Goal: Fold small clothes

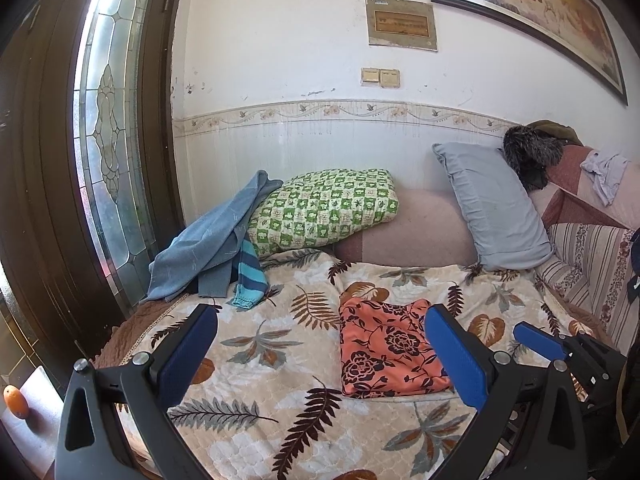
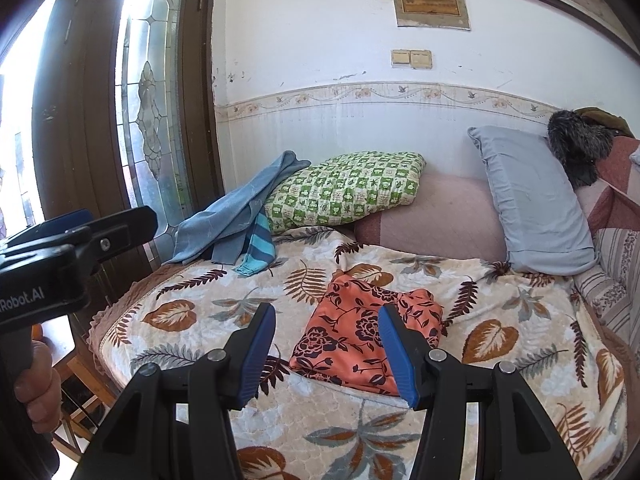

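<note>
Folded garment (image 2: 366,340) lies on the bed cover (image 2: 500,292), near centre. Loose clothes (image 2: 236,220) are heaped at the far left of the bed, draped partly over a pillow (image 2: 344,192) just to their right. A second pillow (image 2: 532,196) leans far right. Door (image 2: 104,92) stands left of the bed; wall (image 2: 320,40) behind.
</note>
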Demonstrator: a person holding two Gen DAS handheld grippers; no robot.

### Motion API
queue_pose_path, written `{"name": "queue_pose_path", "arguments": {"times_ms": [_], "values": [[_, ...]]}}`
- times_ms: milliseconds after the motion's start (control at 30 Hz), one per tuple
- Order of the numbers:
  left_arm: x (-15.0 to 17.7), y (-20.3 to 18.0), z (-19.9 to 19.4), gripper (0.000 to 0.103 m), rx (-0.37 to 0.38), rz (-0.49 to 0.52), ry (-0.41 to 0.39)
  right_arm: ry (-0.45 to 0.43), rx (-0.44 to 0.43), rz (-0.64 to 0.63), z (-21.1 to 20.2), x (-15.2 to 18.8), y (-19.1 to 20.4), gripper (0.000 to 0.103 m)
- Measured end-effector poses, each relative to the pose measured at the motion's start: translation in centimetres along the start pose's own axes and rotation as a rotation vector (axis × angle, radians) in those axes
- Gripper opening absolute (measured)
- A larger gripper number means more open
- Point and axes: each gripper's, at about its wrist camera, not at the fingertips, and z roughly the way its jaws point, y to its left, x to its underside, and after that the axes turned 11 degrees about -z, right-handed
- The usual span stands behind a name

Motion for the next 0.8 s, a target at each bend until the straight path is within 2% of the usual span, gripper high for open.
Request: {"name": "queue_pose_path", "arguments": {"times_ms": [600, 800], "values": [[-0.5, -0.1, 0.3, 0.103, 0.036, -0.002, 0.003, 0.005, -0.02, -0.019, 0.8, -0.3, 0.4, 0.057], [-0.4, -0.1, 0.6, 0.103, 0.059, -0.01, -0.047, 0.012, -0.028, -0.022, 1.6, 0.0, 0.4, 0.057]]}}
